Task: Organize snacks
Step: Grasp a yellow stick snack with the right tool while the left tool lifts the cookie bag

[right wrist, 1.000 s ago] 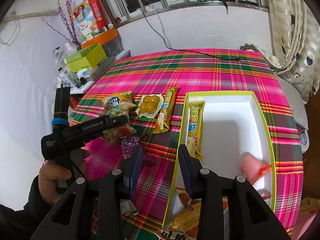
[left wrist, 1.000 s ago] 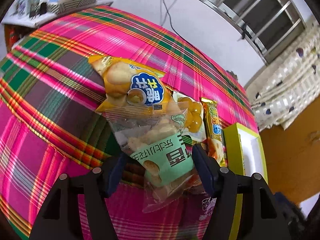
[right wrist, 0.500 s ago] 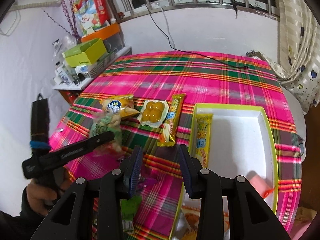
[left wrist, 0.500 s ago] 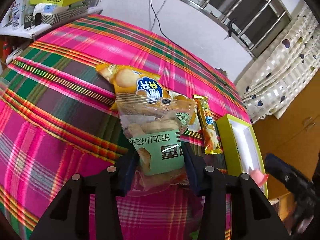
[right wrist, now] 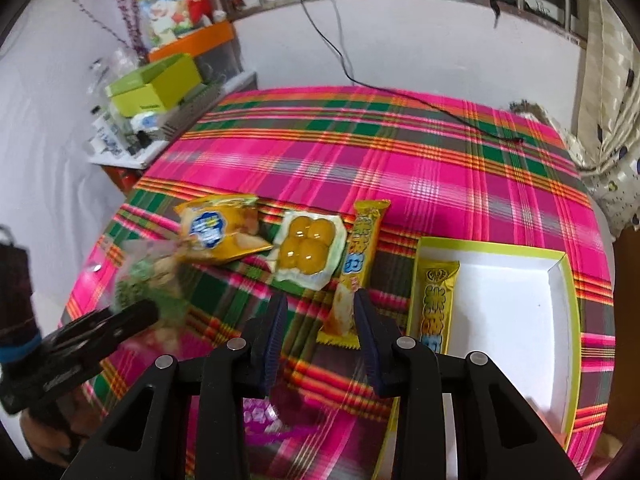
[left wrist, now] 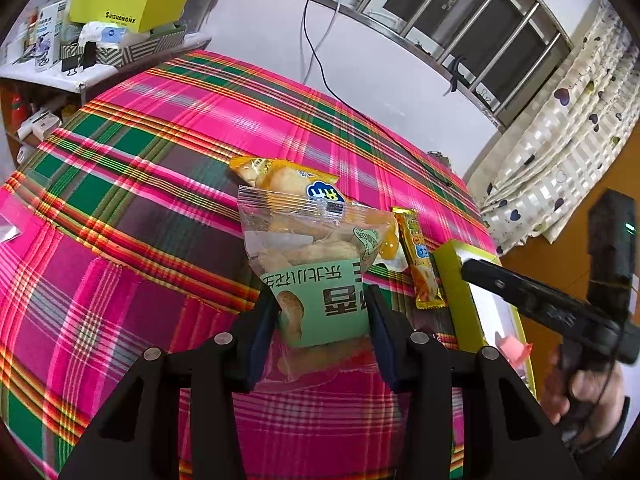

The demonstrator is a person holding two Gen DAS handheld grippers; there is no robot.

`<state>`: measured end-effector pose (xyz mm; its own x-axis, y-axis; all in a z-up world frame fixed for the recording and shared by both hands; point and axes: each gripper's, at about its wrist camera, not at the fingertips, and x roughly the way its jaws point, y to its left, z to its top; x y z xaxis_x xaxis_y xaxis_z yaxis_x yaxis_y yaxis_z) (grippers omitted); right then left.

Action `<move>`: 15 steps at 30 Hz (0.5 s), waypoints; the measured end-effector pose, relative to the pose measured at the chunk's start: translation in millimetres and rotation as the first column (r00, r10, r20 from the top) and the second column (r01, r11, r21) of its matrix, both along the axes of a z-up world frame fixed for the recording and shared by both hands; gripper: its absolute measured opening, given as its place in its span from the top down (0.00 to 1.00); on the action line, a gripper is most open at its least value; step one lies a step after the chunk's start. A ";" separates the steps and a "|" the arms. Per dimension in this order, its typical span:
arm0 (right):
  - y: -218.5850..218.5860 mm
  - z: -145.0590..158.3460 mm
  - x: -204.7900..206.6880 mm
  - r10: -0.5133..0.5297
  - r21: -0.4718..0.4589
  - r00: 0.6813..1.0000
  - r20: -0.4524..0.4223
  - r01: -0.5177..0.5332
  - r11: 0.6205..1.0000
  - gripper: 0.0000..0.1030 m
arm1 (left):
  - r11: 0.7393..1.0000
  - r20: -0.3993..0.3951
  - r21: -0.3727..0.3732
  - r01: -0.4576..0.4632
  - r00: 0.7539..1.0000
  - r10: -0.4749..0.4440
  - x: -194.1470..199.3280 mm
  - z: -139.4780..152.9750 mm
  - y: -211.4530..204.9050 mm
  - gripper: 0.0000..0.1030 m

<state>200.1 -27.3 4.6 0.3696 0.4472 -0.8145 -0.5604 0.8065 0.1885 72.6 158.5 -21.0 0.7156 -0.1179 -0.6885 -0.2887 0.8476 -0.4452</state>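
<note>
Clamping a clear plastic snack bag with a mint-green label (left wrist: 320, 280), the left gripper (left wrist: 322, 332) holds it just above the pink plaid tablecloth (left wrist: 160, 160). Beyond lie a yellow biscuit packet (left wrist: 280, 178) and a long yellow wafer bar (left wrist: 420, 264). The right gripper (right wrist: 320, 332), its jaws apart and just narrowing on nothing, hovers beside that bar near the lime-rimmed white box (right wrist: 560, 320).

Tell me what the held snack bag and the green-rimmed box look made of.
Snack bag: thin clear plastic film, glossy; contents show through, and it crinkles between the fingers. Box: probably cardboard, matte white inside with lime-green outer walls; folded, straight-edged sides.
</note>
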 end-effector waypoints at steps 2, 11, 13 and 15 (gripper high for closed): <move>6.5 -9.2 10.3 -0.008 -0.035 1.000 -0.015 0.007 0.999 0.69 | 1.000 0.003 -0.004 0.005 1.000 -0.005 -1.0 -0.3 1.5 0.56; 22.1 -44.8 36.2 -0.037 -0.131 0.997 -0.075 0.027 0.991 0.70 | 0.999 0.004 -0.027 0.019 1.000 -0.019 -2.6 -4.9 5.4 0.56; 22.9 -49.4 38.7 -0.044 -0.138 0.995 -0.086 0.032 0.990 0.73 | 0.999 0.004 -0.029 0.023 1.000 -0.022 -2.4 -5.4 5.5 0.57; 23.4 -51.6 40.0 -0.043 -0.142 0.996 -0.084 0.031 0.989 0.79 | 0.999 0.007 -0.031 0.032 0.999 -0.032 -2.1 -5.1 4.0 0.61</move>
<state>240.1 -3.8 -46.9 0.3087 0.3135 -0.8980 -0.5162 0.8482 0.1187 70.4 162.4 -26.1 0.7153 -0.1617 -0.6799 -0.2590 0.8422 -0.4728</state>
